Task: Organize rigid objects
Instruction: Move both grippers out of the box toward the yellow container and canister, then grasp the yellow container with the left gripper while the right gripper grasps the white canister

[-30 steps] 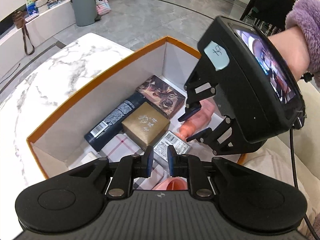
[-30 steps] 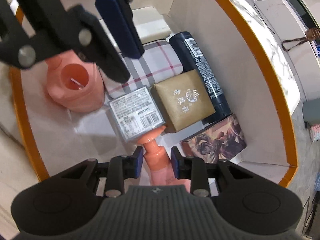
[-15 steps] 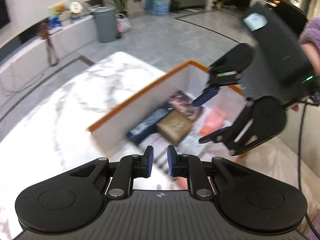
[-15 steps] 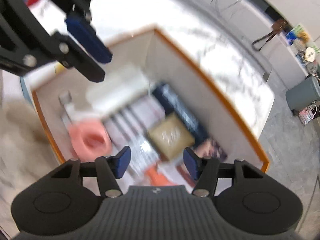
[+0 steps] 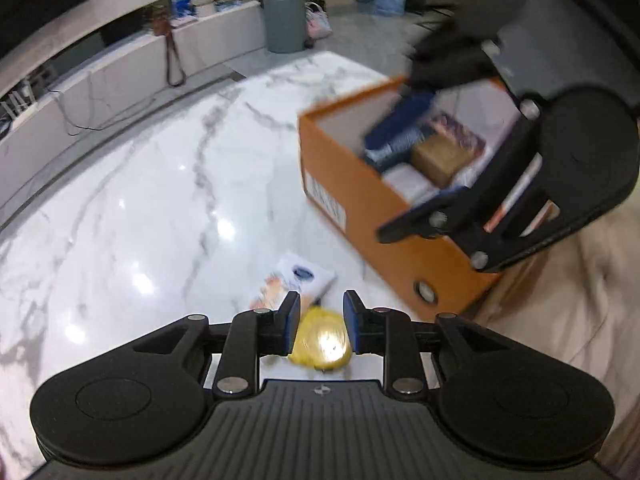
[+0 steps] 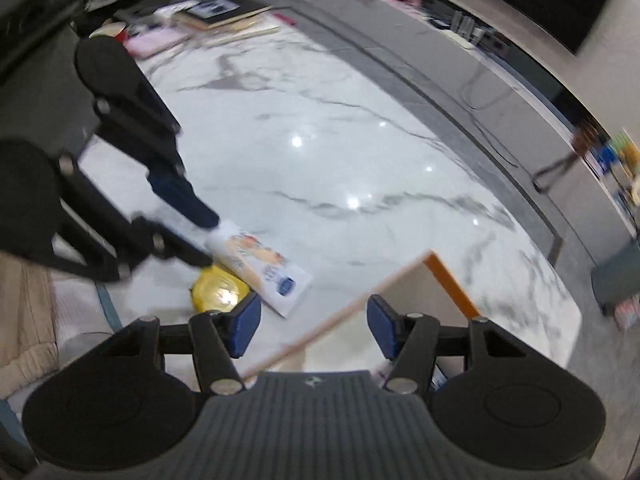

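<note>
Still waiting on the white marble table [image 5: 132,216]: a round yellow shiny thing [image 5: 322,342] and a flat white printed packet [image 6: 260,270], touching. Already sitting in the orange cardboard box [image 5: 360,200]: several boxes and a bottle. Hovering over the yellow thing, left gripper [image 5: 320,322], fingers parted, holding nothing. Hanging above the box edge, right gripper [image 6: 314,330], wide apart, empty.

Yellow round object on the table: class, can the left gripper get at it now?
Probably yes: the yellow round object lies just beyond the open left gripper, nothing between; the white packet sits beside it.
</note>
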A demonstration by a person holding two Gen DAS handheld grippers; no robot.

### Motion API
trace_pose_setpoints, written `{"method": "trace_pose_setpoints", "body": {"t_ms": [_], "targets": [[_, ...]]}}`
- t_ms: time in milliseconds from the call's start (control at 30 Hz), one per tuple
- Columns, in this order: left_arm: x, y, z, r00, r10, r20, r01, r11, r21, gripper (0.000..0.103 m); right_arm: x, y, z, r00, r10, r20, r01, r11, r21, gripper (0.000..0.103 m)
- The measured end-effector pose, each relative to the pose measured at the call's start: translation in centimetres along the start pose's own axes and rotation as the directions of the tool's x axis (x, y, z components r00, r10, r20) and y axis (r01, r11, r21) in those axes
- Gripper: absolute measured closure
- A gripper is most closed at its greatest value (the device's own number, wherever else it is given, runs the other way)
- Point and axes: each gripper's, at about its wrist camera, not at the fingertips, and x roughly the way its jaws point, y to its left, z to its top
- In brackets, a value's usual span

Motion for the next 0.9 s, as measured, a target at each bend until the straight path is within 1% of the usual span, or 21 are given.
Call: {"method": "trace_pose_setpoints", "body": {"t_ms": [67,133,233,300,400,467,500,567,700,767,800,900], "targets": [[1.5,0.4,-0.8,0.999,-0.022,-0.031,0.022,1.000,0.015,0.067,1.6,0.9,0.3,1.000,-0.001,-0.030,-0.001,0.999,-0.051,0.044],[2.9,0.6,-1.1,0.998,-0.042,-0.052,0.044,0.998,0.036,0.057,3.0,1.8,0.8,0.999,0.012,-0.052,-0.017,0.995,-0.095,0.044],[4.3,1.0,-1.9,0.991,-0.096,-0.088,0.101,0.994,0.049,0.050,4.3,2.3,1.0,0.996,0.041,-0.083,-0.051,0.991,-0.124,0.045],[5.3,1.4,-2.2,0.990,-0.101,-0.098,0.105,0.993,0.045,0.046,5.0,2.3,1.1,0.993,0.056,-0.101,-0.070,0.988,-0.138,0.045],[6.5,2.1,-2.8,0.989,-0.104,-0.104,0.107,0.994,0.024,0.045,6.1,2.4,1.1,0.989,0.073,-0.129,-0.093,0.983,-0.158,0.045],[6.9,2.6,-3.0,0.985,-0.138,-0.100,0.139,0.990,0.004,0.043,6.8,2.2,1.1,0.986,0.085,-0.143,-0.109,0.980,-0.167,0.045],[7.1,2.6,-3.0,0.984,-0.146,-0.098,0.147,0.989,0.001,0.041,7.1,2.2,1.0,0.985,0.091,-0.149,-0.116,0.979,-0.168,0.045],[7.2,2.3,-3.1,0.984,-0.152,-0.096,0.155,0.988,0.019,0.041,7.5,2.1,0.9,0.983,0.097,-0.158,-0.124,0.977,-0.171,0.045],[8.0,1.9,-3.3,0.984,-0.143,-0.107,0.148,0.988,0.038,0.040,8.0,2.3,0.6,0.978,0.105,-0.178,-0.138,0.972,-0.189,0.045],[8.2,1.7,-3.3,0.984,-0.139,-0.109,0.144,0.989,0.045,0.045,8.0,2.4,0.6,0.977,0.110,-0.182,-0.146,0.968,-0.202,0.045],[8.2,1.5,-3.3,0.985,-0.132,-0.115,0.138,0.989,0.051,0.045,8.0,2.4,0.7,0.977,0.114,-0.182,-0.151,0.967,-0.203,0.045],[7.8,2.0,-3.6,0.984,-0.109,-0.143,0.113,0.993,0.023,0.045,8.3,2.7,1.0,0.976,0.121,-0.182,-0.159,0.964,-0.211,0.045]]}}
